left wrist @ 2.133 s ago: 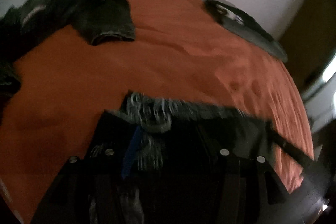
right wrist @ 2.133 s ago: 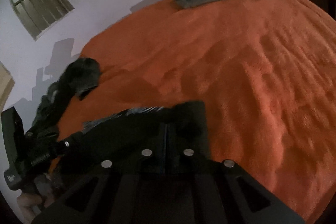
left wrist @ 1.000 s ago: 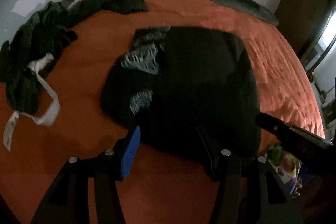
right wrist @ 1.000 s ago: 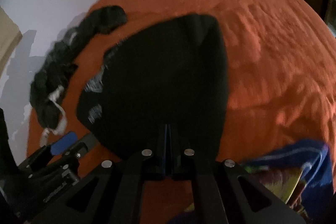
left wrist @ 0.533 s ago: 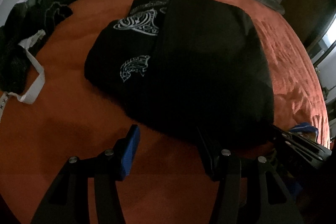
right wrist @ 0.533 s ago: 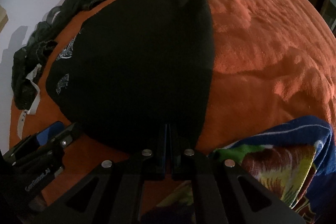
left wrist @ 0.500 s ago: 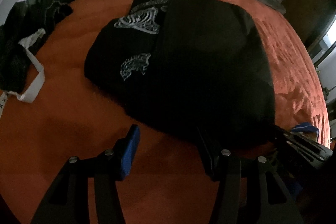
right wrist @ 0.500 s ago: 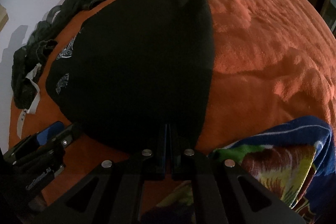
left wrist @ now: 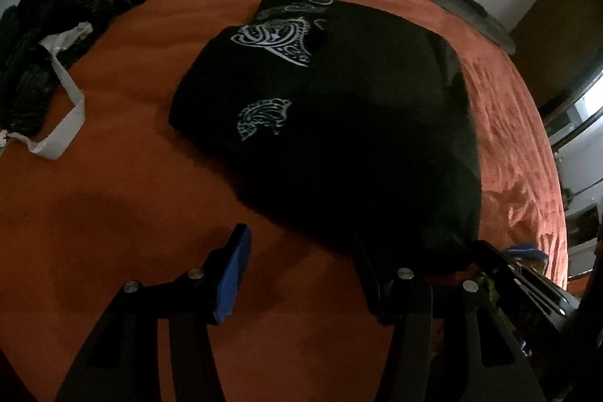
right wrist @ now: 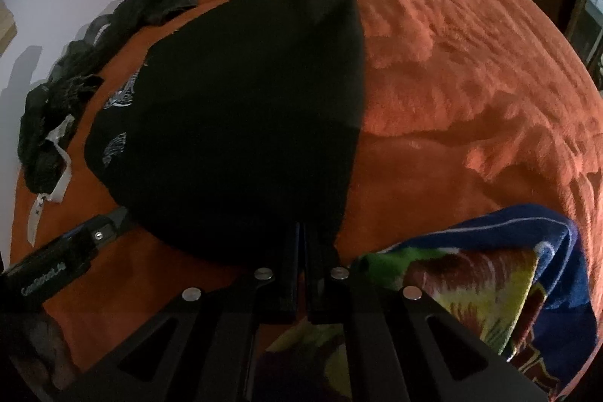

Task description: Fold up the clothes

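Both are matte black 2-finger grippers. The left gripper (left wrist: 301, 264) has a bright blue pad (left wrist: 234, 277) on 1 finger plus 4 silver round screws. The right gripper (right wrist: 300, 243) has the same 4 screws and thin black fingers.

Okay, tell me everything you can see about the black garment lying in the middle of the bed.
The black garment is soft, dark fabric, folded into a rough rectangle and lying flat on the orange blanket. Pale paisley-like prints show on its left part, where a folded-over layer leaves them uncovered. The right gripper is shut at its near edge, apparently pinching the fabric. The left gripper is open, just short of the near edge, holding nothing. Its fibre cannot be told.
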